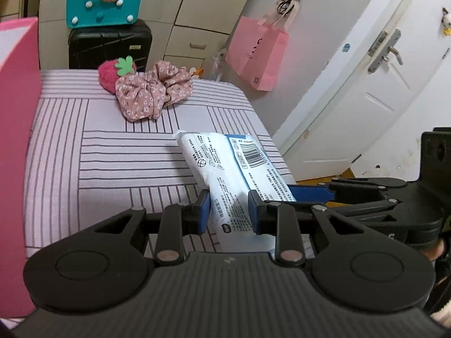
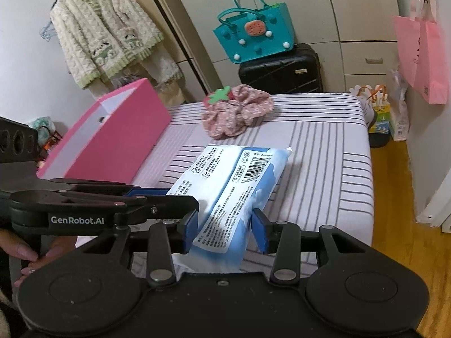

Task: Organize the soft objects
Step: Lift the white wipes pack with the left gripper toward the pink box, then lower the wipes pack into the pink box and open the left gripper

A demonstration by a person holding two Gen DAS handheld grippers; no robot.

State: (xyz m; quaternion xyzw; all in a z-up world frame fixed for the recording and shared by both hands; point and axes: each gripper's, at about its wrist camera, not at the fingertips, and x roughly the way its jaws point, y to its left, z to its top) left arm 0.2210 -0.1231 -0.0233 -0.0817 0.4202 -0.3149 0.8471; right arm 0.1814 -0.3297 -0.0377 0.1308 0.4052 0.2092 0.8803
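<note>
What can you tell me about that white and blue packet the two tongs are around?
The tissue packet is a soft, puffy pack in shiny plastic wrap, white on one side and blue on the other, with small printed text, a barcode and a crimped end seal. It lies lengthwise over the striped bed cover, its near end between the blue pads of both tongs. The left tongs squeeze it; the right tongs sit around it, pads touching or nearly so. Nothing else touches it.

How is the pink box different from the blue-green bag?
The pink box lies tipped on the striped bed; the blue-green bag stands upright on a black suitcase. The box is plain, without handles; the bag has handles and a strawberry patch. Both are open containers.
</note>
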